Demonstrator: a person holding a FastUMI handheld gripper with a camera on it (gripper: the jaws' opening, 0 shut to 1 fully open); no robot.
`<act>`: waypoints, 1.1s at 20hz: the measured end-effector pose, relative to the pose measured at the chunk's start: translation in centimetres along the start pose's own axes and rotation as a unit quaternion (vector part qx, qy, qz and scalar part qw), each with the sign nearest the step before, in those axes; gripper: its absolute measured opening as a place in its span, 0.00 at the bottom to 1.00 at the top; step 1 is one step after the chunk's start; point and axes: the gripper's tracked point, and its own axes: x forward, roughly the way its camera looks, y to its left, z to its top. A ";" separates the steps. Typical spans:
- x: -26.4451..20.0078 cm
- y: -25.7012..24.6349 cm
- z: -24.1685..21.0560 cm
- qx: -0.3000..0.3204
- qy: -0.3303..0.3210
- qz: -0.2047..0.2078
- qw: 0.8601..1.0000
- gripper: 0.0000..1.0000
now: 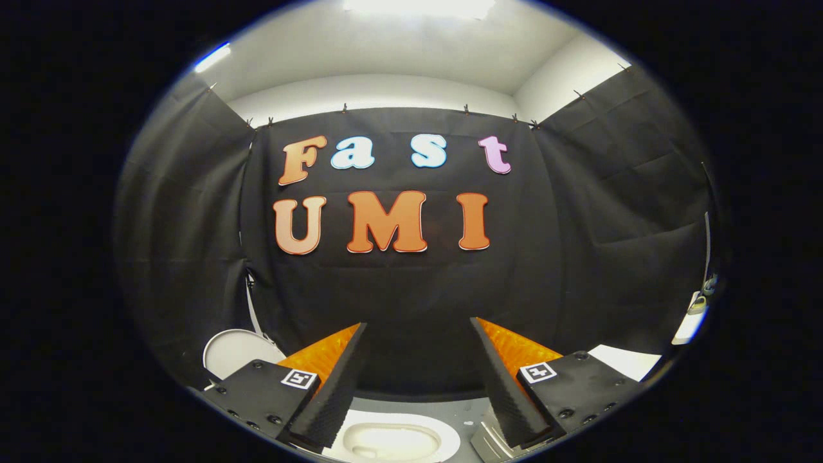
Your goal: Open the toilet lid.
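Gripper (418,360): its 2 fingers are standing spread, gripping nothing, pointing at the far cloth wall, while the toilet (392,440) is lying near and below them; tilting down first seems advisable.

The single fisheye camera rides on the gripper (418,325), looking forward along its two spread fingers and tilted upward at the far black cloth wall (411,289). It sits just above a white ceramic toilet bowl (392,440), seen near and below between the fingers.
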 end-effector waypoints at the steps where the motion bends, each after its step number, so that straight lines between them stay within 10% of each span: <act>1: -0.3 -0.6 0.1 0.000 0.002 -0.004 1.000 0.98; 22: -1.3 -1.1 -0.4 -0.020 0.015 -0.010 1.000 0.98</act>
